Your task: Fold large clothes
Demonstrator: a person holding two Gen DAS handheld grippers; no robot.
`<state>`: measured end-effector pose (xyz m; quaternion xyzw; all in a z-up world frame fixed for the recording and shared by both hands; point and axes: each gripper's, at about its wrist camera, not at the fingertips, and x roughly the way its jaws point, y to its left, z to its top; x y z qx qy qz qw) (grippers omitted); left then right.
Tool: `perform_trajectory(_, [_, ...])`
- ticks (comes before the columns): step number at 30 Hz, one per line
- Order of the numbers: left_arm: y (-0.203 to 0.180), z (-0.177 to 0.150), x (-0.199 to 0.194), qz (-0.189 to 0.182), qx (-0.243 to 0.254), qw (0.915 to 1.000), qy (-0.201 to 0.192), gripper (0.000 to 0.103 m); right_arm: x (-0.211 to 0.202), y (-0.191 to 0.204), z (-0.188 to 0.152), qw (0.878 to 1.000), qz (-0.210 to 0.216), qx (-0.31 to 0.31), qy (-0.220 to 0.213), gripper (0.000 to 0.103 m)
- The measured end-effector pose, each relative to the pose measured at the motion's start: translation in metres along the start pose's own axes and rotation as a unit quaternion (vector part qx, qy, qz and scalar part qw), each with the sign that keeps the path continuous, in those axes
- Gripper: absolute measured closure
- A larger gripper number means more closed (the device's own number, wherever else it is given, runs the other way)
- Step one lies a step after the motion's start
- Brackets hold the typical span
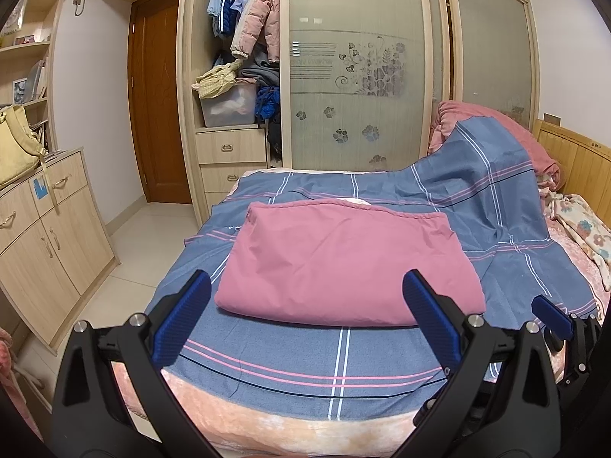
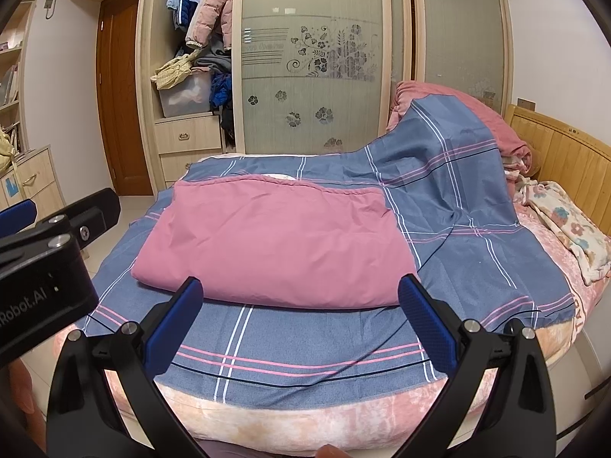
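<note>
Bedroom, wardrobe (image 1: 355, 68) behind bed (image 1: 267, 420), blue checked sheet (image 1: 305, 362) on top.

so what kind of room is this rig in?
A home bedroom, almost certainly. A bed with a wooden headboard fills the view, and behind it a sliding-door wardrobe stands open on hanging jackets. A folded pink cloth lies on the blue plaid sheet.

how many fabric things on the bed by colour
pink: 2, folded cloth and heaped quilt
blue plaid: 1, sheet
floral: 1, blanket
peach: 1, cover under the sheet
total: 5
</note>
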<state>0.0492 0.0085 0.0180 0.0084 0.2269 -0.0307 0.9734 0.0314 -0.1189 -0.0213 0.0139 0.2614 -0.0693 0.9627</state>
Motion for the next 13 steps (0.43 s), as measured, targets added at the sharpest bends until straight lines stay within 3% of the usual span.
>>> perform_trajectory(13, [0.005, -0.003, 0.011, -0.012, 0.002, 0.9998, 0.013, 0.002, 0.013, -0.005, -0.002, 1.000, 0.001, 0.003, 0.009, 0.001])
